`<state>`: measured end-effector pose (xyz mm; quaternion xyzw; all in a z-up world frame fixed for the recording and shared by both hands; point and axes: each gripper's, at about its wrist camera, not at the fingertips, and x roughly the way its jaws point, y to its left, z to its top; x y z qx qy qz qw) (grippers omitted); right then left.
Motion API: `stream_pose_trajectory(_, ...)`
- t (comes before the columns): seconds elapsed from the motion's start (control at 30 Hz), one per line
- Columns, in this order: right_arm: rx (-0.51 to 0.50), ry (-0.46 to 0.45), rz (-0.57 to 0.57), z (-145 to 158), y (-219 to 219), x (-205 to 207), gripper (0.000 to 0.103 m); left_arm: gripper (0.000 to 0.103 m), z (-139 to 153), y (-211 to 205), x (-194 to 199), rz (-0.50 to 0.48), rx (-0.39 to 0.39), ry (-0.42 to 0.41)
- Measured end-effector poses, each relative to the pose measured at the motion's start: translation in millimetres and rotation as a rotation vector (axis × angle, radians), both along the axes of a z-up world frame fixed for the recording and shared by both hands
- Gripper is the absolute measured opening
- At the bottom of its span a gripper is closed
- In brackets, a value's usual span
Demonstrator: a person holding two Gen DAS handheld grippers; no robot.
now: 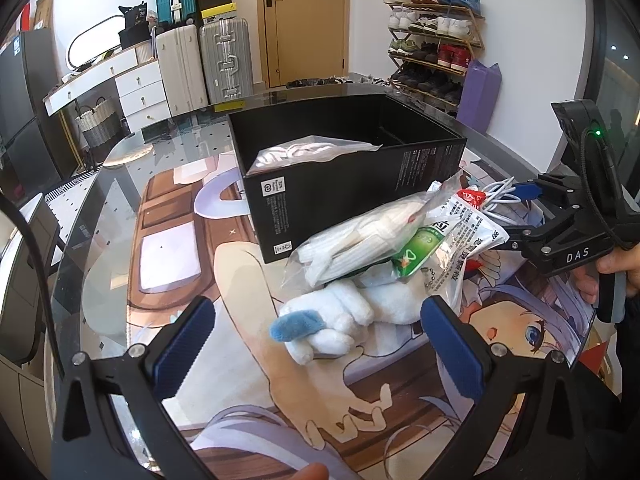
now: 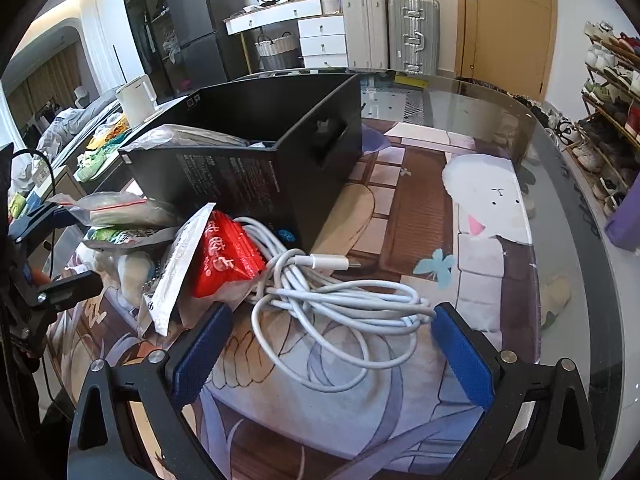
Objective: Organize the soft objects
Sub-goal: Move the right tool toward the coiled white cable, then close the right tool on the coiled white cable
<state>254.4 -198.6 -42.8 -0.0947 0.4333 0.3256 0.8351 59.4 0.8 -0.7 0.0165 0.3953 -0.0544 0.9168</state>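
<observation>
A black box [image 1: 352, 184] stands open on the glass table with a clear bag [image 1: 312, 152] inside. In front lies a pile: a white and blue plush toy [image 1: 340, 324], a clear bag of white fabric [image 1: 360, 240], a green packet [image 1: 420, 248] and a white printed packet [image 1: 464, 232]. My left gripper [image 1: 316, 344] is open, its pads on either side of the plush. My right gripper [image 2: 328, 344] is open around a coiled white cable [image 2: 332, 292], next to a red packet [image 2: 224, 260]. The box [image 2: 256, 160] stands behind it.
The table edge [image 2: 580, 184] curves round at the right. A printed mat [image 2: 492, 216] lies under the glass. Suitcases [image 1: 204, 64], drawers, a wooden door and a shoe rack [image 1: 436, 40] stand behind the table.
</observation>
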Motion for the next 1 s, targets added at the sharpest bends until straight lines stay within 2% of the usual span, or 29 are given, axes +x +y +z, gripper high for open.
stream_pose_trajectory(0.23,0.004,0.014,0.121,4,2,-14,0.094,0.103,-1,1,1,-0.001,0.0,0.002)
stream_pose_trajectory(0.4,0.011,0.012,0.057,1,-1,-4,0.094,0.103,-1,1,1,-0.003,0.0,0.002)
stream_pose_trajectory(0.57,0.01,0.011,0.065,1,4,-3,0.085,0.103,-4,3,1,-0.003,-0.003,0.008)
stream_pose_trajectory(0.7,0.007,-0.002,0.083,2,10,-5,0.073,0.103,-6,2,1,-0.006,-0.001,0.011)
stream_pose_trajectory(0.77,0.009,0.0,0.093,2,9,-6,0.072,0.103,-5,2,0,-0.008,-0.002,0.01)
stream_pose_trajectory(0.9,0.027,-0.002,0.13,6,5,-12,0.063,0.103,-5,3,0,-0.007,-0.002,0.01)
stream_pose_trajectory(0.97,0.038,-0.008,0.134,9,2,-13,0.057,0.103,-5,3,1,-0.006,-0.004,0.013)
stream_pose_trajectory(1.0,0.04,-0.016,0.135,10,0,-14,0.049,0.103,-4,3,1,-0.006,-0.002,0.013)
